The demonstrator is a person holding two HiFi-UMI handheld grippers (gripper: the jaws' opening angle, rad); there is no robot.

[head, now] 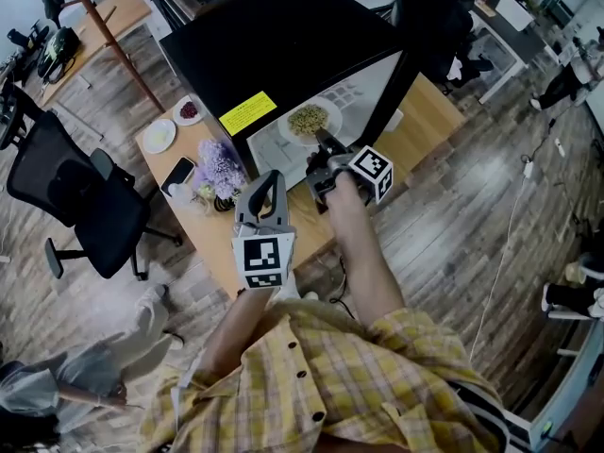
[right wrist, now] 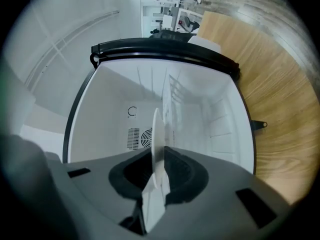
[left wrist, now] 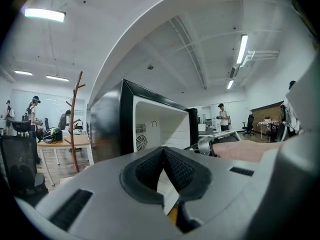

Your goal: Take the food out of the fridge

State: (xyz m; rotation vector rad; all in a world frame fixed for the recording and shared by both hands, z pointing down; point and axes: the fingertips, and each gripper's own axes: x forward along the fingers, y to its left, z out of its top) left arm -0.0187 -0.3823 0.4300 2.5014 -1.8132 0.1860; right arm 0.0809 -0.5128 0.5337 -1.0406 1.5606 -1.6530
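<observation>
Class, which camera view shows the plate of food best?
The head view: it looks down on the plate and its greenish food, gripped at the rim by the right hand-held gripper. The right gripper view shows only the white rim edge-on. The left gripper view misses it.

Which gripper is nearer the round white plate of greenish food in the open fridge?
Right. The right gripper is clamped on the rim of the round white plate of greenish food; the left gripper hangs shut, apart from it, outside the black fridge.
</observation>
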